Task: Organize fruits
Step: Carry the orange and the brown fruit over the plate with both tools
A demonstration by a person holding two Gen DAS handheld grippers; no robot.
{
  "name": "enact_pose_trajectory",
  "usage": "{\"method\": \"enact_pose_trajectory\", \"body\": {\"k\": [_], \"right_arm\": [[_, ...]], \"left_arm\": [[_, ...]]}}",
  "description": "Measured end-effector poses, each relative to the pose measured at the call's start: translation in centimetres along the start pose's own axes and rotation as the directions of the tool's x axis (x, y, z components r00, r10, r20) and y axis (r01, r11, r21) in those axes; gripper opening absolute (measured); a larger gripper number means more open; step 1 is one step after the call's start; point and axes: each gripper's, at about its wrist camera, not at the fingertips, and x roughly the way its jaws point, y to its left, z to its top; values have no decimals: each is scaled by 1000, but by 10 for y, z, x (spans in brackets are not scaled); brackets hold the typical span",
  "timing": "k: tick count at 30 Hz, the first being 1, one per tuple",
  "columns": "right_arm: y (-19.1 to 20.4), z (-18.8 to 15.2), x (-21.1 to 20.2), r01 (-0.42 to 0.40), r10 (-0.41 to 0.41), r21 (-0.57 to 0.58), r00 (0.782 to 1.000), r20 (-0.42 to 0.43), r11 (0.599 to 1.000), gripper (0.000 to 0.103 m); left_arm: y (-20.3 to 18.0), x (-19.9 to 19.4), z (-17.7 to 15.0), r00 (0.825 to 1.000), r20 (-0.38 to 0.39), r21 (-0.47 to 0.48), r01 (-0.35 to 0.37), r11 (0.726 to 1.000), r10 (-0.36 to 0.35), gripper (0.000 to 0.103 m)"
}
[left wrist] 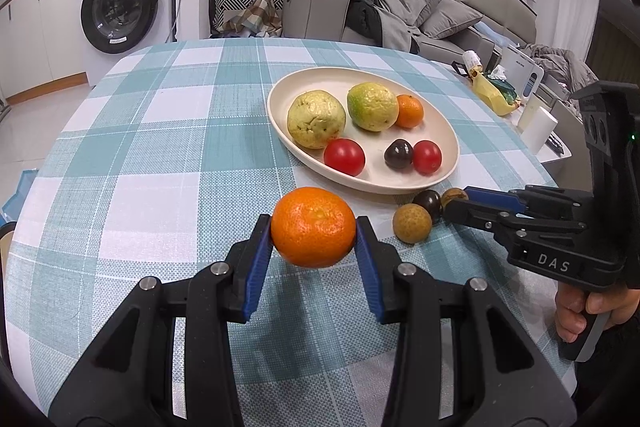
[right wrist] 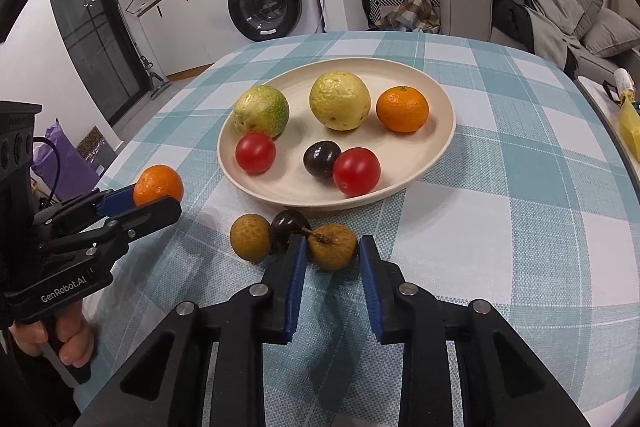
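The left gripper (left wrist: 314, 227) is pinching a mandarin (left wrist: 313, 227) across its middle, holding it near the front of the plate (left wrist: 280, 131). The right gripper (right wrist: 332, 251) is bracketing a brown longan (right wrist: 332, 246) lying just in front of the plate; its left pad is touching the fruit, but a sliver of gap is showing at the right pad, so the claw is looking not quite clamped. Beside that longan, 1 dark fruit (right wrist: 289, 223) and 1 more longan (right wrist: 250, 237) are sitting, touching. The longan is looking light, round and brittle-shelled, likely to roll or pop out; gripping across its widest part, clear of the stem, seems safest. The mandarin is appearing soft-skinned, so gentle pressure is seeming wise.
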Motion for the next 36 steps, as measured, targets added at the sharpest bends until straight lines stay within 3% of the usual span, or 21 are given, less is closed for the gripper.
{"method": "enact_pose_trajectory", "body": {"k": [9, 22, 36], "right_arm": [[-3, 1, -11, 3, -4, 15, 999, 40, 1000, 27], [-11, 9, -34, -35, 21, 75, 984, 179, 997, 28], [-17, 19, -31, -38, 5, 146, 975, 221, 989, 28]], "left_arm": [[0, -3, 1, 1000, 25, -3, 3, 1000, -3, 38], [-12, -4, 15, 996, 79, 24, 28, 999, -30, 38], [-42, 16, 40, 995, 83, 100, 41, 994, -50, 38]]}}
